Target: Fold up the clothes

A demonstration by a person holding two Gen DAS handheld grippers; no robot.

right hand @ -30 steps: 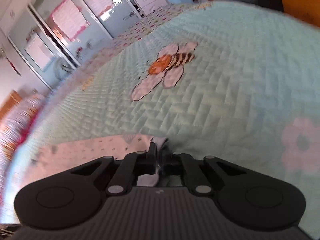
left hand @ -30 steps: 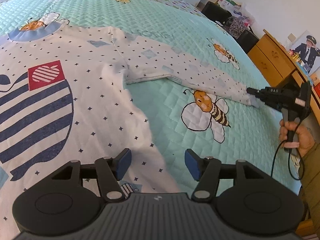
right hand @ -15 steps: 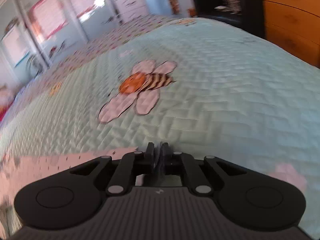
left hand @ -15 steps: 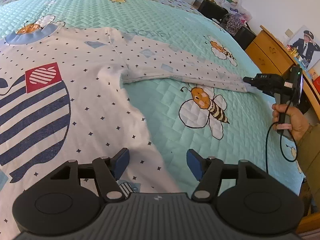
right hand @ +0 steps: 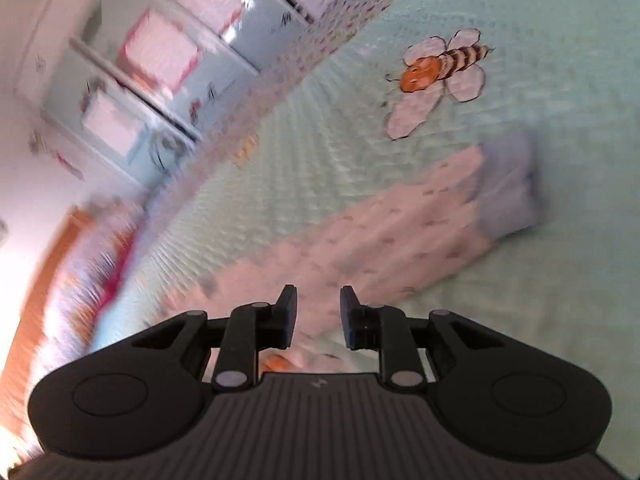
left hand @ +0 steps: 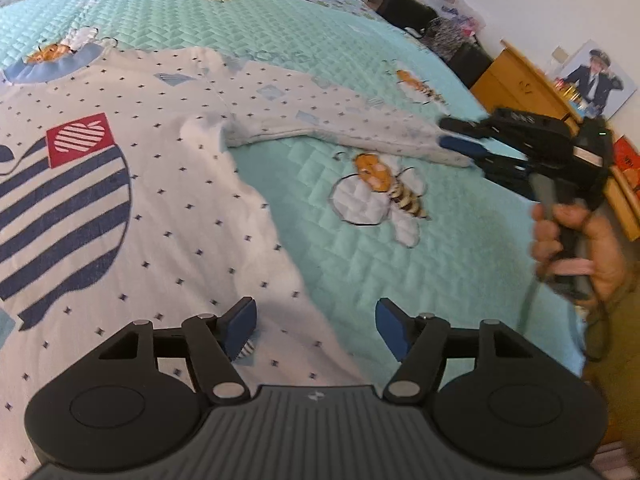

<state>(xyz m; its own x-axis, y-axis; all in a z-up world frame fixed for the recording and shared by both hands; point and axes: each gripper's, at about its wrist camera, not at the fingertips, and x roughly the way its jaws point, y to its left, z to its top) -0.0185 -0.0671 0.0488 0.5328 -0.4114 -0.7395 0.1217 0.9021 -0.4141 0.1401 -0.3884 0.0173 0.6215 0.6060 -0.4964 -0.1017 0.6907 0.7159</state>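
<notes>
A white dotted shirt (left hand: 120,208) with a navy striped apple print lies flat on the mint quilted bedspread (left hand: 360,264). Its long sleeve (left hand: 340,124) stretches out to the right. My left gripper (left hand: 316,326) is open and empty, low over the shirt's right hem edge. My right gripper (left hand: 454,136) shows in the left wrist view at the sleeve's cuff end, jaws apart. In the right wrist view the right gripper (right hand: 318,314) is open and empty above the sleeve (right hand: 360,240), whose bluish cuff (right hand: 506,188) lies flat ahead.
A wooden dresser (left hand: 532,92) stands beyond the bed's right side, with dark bags (left hand: 440,28) behind it. White wardrobes (right hand: 168,68) line the far wall. Embroidered bees (left hand: 384,196) mark the bedspread.
My right gripper was shut on the sleeve cuff; it has opened, let the cuff go and drawn back above the sleeve. The sleeve now lies stretched out. My left gripper has stayed open.
</notes>
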